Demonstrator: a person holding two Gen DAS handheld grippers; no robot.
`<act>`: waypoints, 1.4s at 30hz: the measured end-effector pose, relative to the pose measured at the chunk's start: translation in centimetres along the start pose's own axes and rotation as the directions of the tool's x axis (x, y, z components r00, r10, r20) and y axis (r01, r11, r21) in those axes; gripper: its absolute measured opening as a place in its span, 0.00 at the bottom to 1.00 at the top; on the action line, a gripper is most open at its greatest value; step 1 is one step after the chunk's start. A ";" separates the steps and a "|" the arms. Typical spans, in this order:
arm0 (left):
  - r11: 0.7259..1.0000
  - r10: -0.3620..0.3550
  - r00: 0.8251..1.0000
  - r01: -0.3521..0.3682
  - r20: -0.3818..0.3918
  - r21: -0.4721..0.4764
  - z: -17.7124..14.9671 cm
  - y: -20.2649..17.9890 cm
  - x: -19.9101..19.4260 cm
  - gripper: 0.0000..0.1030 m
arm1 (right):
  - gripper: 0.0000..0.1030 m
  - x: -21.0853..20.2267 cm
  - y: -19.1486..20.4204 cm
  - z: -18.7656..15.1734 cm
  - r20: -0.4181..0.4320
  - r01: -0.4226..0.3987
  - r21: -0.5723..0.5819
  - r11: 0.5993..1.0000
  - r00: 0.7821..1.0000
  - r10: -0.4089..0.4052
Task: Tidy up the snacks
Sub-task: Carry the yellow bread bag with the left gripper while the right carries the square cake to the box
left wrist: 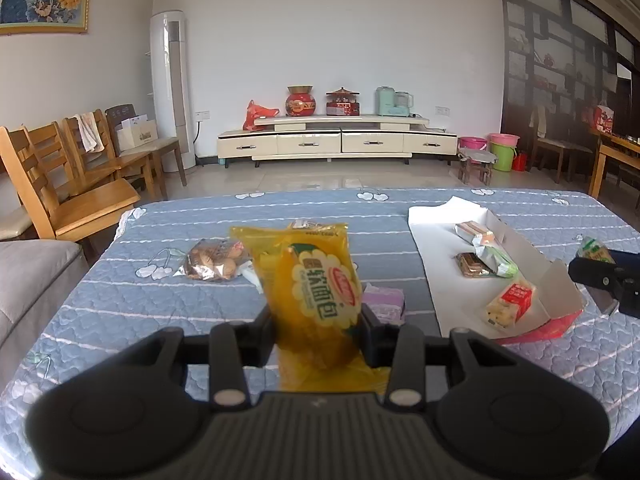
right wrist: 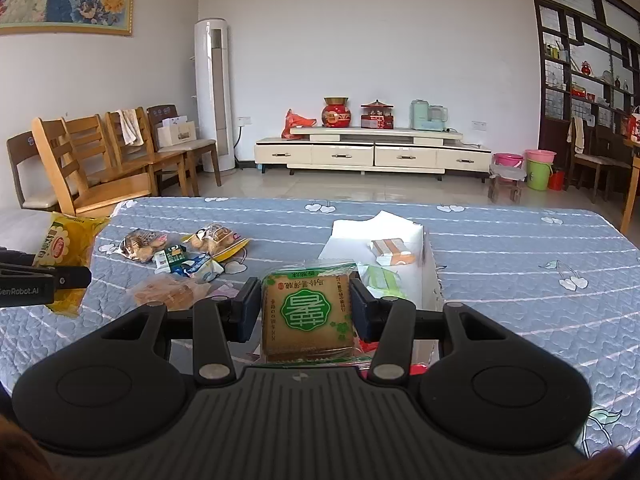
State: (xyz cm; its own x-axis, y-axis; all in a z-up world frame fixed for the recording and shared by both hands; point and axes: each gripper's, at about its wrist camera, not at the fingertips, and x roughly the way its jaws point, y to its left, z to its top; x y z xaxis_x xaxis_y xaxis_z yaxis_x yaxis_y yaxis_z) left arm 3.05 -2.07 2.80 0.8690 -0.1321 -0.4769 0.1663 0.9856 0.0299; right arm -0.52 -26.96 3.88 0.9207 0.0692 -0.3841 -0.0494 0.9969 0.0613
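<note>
- Closest in, the left gripper (left wrist: 318, 320) has its jaws pinched on a yellow bread packet (left wrist: 316, 280), held upright above the blue quilted cloth (left wrist: 120, 292).
- Over on the right, the right gripper (right wrist: 306, 306) clamps a green-label biscuit pack (right wrist: 308, 314) beside the white box (right wrist: 430, 280).
- Farther back, loose snacks (right wrist: 176, 254) lie scattered on the cloth; other packets (left wrist: 486, 256) sit inside the box.
- Beyond stands a cream TV cabinet (right wrist: 372, 154).

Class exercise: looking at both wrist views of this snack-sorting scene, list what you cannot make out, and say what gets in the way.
- Left wrist view: the purple packet is mostly hidden behind the yellow bread packet and the left gripper.
- Right wrist view: the white box floor is partly blocked by the green-label biscuit packet in the right gripper.
- Both views: small print on the packets is too small to read.
</note>
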 end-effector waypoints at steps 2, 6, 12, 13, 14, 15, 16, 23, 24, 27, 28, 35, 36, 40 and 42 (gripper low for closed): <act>1.000 -0.002 1.000 0.002 -0.001 0.000 0.0 0.0 0.1 0.39 | 0.57 0.0 -0.1 0.0 -0.001 0.001 0.002 1.000 1.000 -0.001; 1.000 -0.007 1.000 0.007 -0.003 0.009 0.1 -0.2 0.2 0.39 | 0.57 0.1 -0.2 -0.1 -0.006 0.003 0.005 1.000 1.000 -0.003; 1.000 -0.020 1.000 0.020 -0.008 0.021 0.3 -0.7 0.6 0.39 | 0.57 0.3 -0.4 -0.1 -0.011 0.008 0.011 1.000 1.000 -0.008; 0.999 -0.022 1.000 0.022 -0.008 0.023 0.3 -0.8 0.7 0.39 | 0.57 0.3 -0.4 0.0 -0.011 0.009 0.012 1.000 1.000 -0.009; 0.999 -0.024 1.000 0.024 -0.008 0.024 0.4 -1.0 0.8 0.39 | 0.57 0.3 -0.4 0.0 -0.012 0.011 0.013 1.000 1.000 -0.011; 0.999 -0.027 1.000 0.027 -0.009 0.026 0.4 -1.1 0.9 0.39 | 0.57 0.4 -0.4 0.0 -0.013 0.013 0.015 1.000 1.000 -0.012; 0.999 -0.030 1.000 0.030 -0.010 0.028 0.5 -1.2 1.0 0.39 | 0.57 0.4 -0.5 0.0 -0.014 0.015 0.016 1.000 1.000 -0.014; 0.998 -0.053 0.999 0.053 -0.008 0.046 1.1 -2.5 1.8 0.39 | 0.57 0.8 -0.7 0.0 -0.019 0.020 0.021 1.000 1.000 -0.019; 0.997 -0.056 0.998 0.057 -0.008 0.049 1.2 -2.6 1.9 0.39 | 0.57 0.9 -0.7 0.0 -0.020 0.020 0.022 1.000 1.000 -0.019; 0.996 -0.068 0.998 0.068 -0.007 0.057 1.4 -3.2 2.2 0.39 | 0.57 1.2 -0.9 0.0 -0.023 0.024 0.023 0.999 0.999 -0.023; 0.996 -0.071 0.997 0.072 -0.006 0.059 1.5 -3.4 2.3 0.39 | 0.57 1.3 -0.9 0.1 -0.023 0.025 0.024 0.999 0.999 -0.025; 0.993 -0.096 0.995 0.096 -0.003 0.071 2.2 -4.6 3.1 0.39 | 0.57 1.8 -1.2 0.1 -0.023 0.034 0.034 0.999 0.999 -0.034; 0.992 -0.101 0.995 0.101 -0.003 0.072 2.4 -4.8 3.2 0.39 | 0.57 1.9 -1.3 0.1 -0.023 0.035 0.035 0.999 0.999 -0.034; 0.990 -0.116 0.993 0.116 -0.001 0.079 2.9 -5.5 3.8 0.39 | 0.57 2.3 -1.2 0.3 -0.022 0.037 0.033 0.999 0.999 -0.036; 0.989 -0.126 0.992 0.126 0.001 0.081 3.3 -5.9 4.2 0.39 | 0.57 2.4 -1.2 0.4 -0.018 0.039 0.031 0.999 0.999 -0.038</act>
State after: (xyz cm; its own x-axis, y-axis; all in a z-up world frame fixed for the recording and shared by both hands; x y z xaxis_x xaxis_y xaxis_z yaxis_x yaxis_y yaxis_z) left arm 7.26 -8.74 3.47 0.8414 -0.2553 -0.4763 0.3112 0.9495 0.0408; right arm 1.88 -28.02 3.21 0.9147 0.0318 -0.4029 -0.0017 0.9972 0.0751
